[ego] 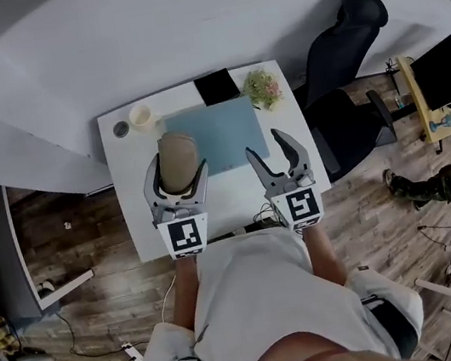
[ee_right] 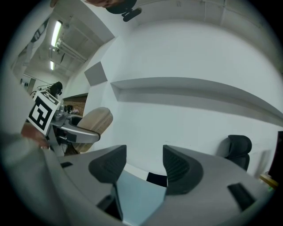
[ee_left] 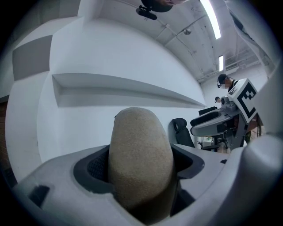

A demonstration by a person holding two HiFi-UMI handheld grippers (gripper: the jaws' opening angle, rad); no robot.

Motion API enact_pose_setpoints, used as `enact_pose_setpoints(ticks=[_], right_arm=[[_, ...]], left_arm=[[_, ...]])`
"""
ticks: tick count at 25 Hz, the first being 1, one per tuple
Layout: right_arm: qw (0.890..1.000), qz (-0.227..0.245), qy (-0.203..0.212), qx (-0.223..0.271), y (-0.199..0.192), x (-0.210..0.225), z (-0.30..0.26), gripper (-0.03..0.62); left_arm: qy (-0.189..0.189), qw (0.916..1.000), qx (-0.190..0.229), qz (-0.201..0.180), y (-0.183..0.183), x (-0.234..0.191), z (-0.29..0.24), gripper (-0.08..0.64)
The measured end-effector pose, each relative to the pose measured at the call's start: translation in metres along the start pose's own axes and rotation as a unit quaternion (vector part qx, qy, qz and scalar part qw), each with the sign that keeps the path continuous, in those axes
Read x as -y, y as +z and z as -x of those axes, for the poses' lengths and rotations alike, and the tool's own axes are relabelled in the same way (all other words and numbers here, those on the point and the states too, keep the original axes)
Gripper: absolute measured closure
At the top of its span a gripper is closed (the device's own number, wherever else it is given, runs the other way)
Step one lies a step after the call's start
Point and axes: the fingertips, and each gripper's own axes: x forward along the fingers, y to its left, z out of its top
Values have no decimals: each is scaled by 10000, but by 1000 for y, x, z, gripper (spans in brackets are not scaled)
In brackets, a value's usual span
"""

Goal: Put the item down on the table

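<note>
A tan, rounded, rough-surfaced item [ego: 177,161] [ee_left: 140,159] stands upright between the jaws of my left gripper [ego: 176,174], which is shut on it and holds it above the left part of the white table [ego: 138,199]. It also shows from the right gripper view, where the tan item [ee_right: 95,122] sits at the left. My right gripper [ego: 274,149] [ee_right: 142,164] hovers over the table's right part, open, with nothing between its fingers.
A blue mat [ego: 217,132] covers the table's middle. At the back stand a cream cup [ego: 141,115], a small dark round thing [ego: 121,129], a black pad [ego: 216,86] and a plant [ego: 262,87]. A black office chair [ego: 341,51] stands to the right.
</note>
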Motion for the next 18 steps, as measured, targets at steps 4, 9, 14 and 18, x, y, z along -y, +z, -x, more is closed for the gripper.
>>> enact_pose_setpoints(ticks=[4,9,14,18], right_arm=[[9998,-40,152,-114,-8,5,-11,331],[9985,-95,414,-356,-30,6,-20,331],[9963,-151,616,-586,-56,3,-24,337],[9933,-236,815,-784,-79,-4,-20,341]], left_arm=[[-19,9999,-155,13,-8,3,-12,170],[-2,9986,-507,143,-32,9,-20,170],[-92,9969,-755,192,-58,19,-21,169],[-219,9947,-959,291,-78,33,-19,169]])
